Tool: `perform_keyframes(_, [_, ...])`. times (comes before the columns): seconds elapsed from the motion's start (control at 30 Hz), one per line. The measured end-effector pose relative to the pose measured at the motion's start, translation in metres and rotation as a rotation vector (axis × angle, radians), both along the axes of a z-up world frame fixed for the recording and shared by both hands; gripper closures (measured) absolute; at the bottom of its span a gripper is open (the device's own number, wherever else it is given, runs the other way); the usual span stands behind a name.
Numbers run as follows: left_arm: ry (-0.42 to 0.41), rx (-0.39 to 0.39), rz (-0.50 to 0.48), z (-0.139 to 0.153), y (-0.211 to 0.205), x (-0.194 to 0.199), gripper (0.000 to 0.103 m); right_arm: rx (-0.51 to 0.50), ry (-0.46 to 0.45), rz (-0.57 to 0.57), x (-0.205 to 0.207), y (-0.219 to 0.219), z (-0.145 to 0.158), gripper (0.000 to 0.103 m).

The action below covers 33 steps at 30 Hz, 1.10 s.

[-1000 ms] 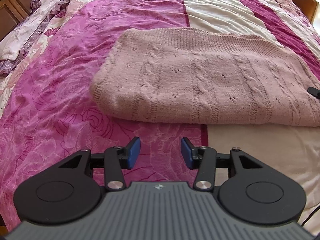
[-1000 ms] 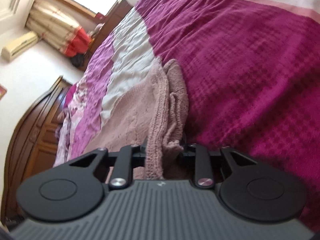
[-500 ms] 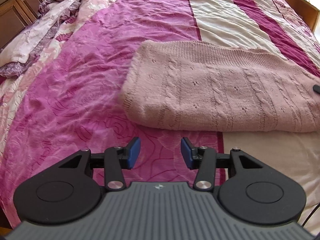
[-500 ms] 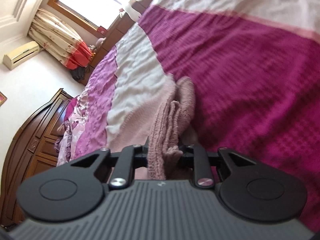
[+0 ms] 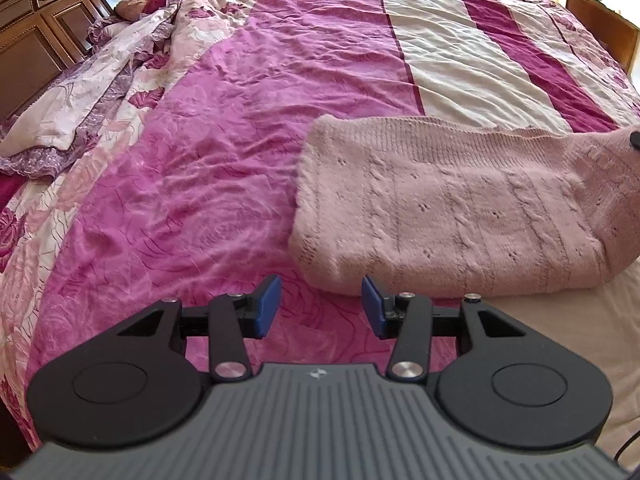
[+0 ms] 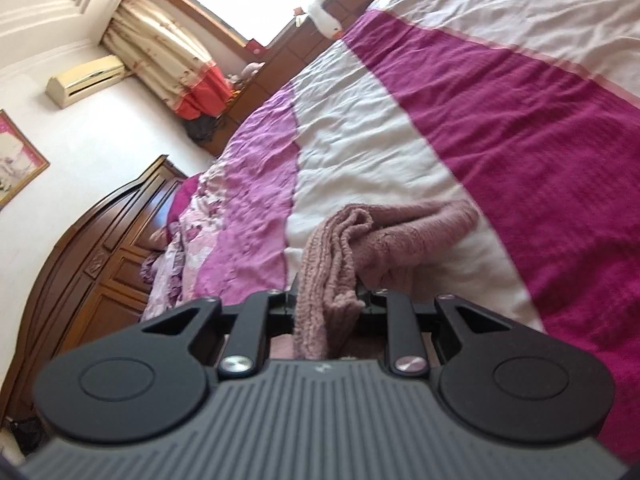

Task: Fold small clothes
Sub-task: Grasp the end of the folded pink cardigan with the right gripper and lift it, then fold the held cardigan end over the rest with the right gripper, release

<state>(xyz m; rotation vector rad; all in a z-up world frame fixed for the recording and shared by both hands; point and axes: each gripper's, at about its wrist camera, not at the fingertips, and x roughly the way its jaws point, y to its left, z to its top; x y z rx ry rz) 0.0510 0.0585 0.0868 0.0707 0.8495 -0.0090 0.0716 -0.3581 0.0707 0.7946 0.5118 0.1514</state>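
1. A rumpled floral quilt [image 5: 100, 92] is lying bunched by the wooden headboard [image 5: 36, 28].
2. The left gripper [image 5: 319, 308] is hovering released over the pink bedspread [image 5: 224, 152], holding nothing.
3. The pink knitted sweater [image 5: 452, 208] is lying folded on the bed, just ahead of it.
4. The right gripper [image 6: 326, 300] is grasping the sweater's bunched edge, lifting that end.
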Motion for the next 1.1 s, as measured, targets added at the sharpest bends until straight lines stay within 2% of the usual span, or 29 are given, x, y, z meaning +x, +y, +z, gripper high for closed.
perform_keyframes(0.2, [-0.017, 0.026, 0.006, 0.007, 0.015, 0.005, 0.050, -0.032, -0.032, 0.055, 0.013, 0.031, 0.022, 0.080])
perform_keyframes(0.4, [-0.033, 0.018, 0.038, 0.012, 0.035, 0.008, 0.050, -0.064, -0.062, 0.125, 0.026, 0.072, 0.042, 0.080])
perform_keyframes(0.7, [-0.044, 0.008, 0.072, 0.010, 0.058, 0.013, 0.050, -0.051, -0.078, 0.225, 0.050, 0.138, 0.054, 0.080])
perform_keyframes(0.87, [-0.043, -0.014, 0.092, 0.007, 0.072, 0.011, 0.050, -0.086, -0.045, 0.289, 0.068, 0.184, 0.043, 0.080])
perform_keyframes(1.1, [-0.038, -0.020, 0.124, -0.001, 0.089, 0.005, 0.050, -0.145, 0.072, 0.376, 0.089, 0.246, -0.004, 0.080])
